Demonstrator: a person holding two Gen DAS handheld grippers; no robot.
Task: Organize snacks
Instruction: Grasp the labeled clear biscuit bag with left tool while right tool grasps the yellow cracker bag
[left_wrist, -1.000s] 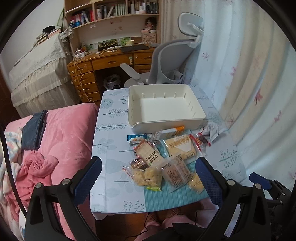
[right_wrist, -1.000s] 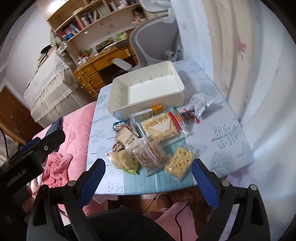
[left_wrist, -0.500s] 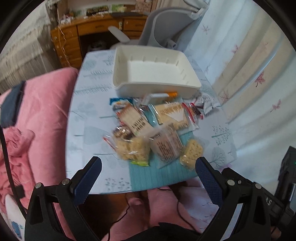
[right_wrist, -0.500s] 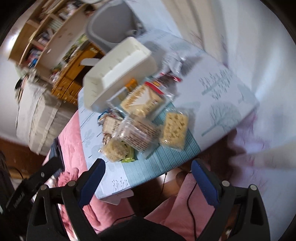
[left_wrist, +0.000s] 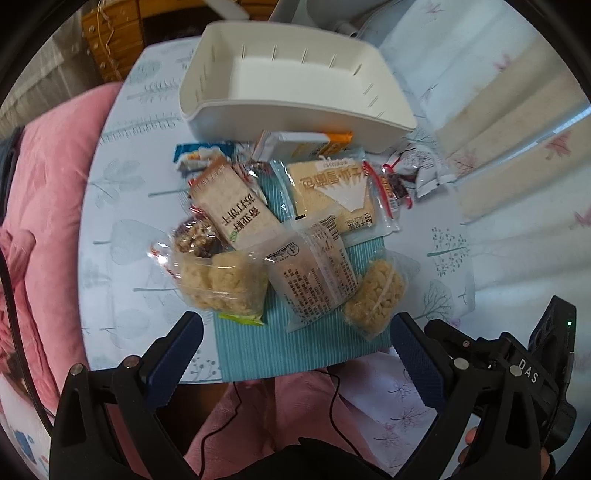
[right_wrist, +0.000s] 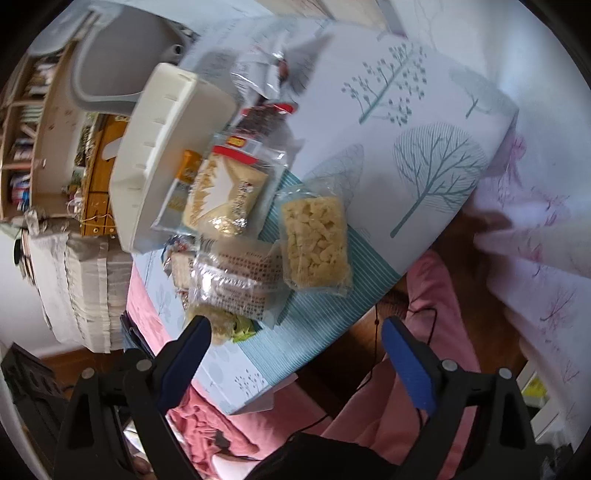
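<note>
Both grippers — left gripper (left_wrist: 295, 354) and right gripper (right_wrist: 295, 350) — hover spread wide, empty, over snack packets (left_wrist: 288, 236) heaped before the white bin (left_wrist: 295, 122). Best start with the near puffed-rice packet (right_wrist: 314, 240) — it lies apart.

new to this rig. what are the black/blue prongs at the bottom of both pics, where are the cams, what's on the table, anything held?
The prongs are hand-held two-finger grippers, one per hand, each with a fisheye camera looking along its fingers. One picture shows the left gripper, the other the right gripper. Both are open, holding nothing, above the table. On it: an empty white bin, and in front of it wrapped snacks partly on a teal mat, including a rice-crisp pack and a cracker pack.
</note>
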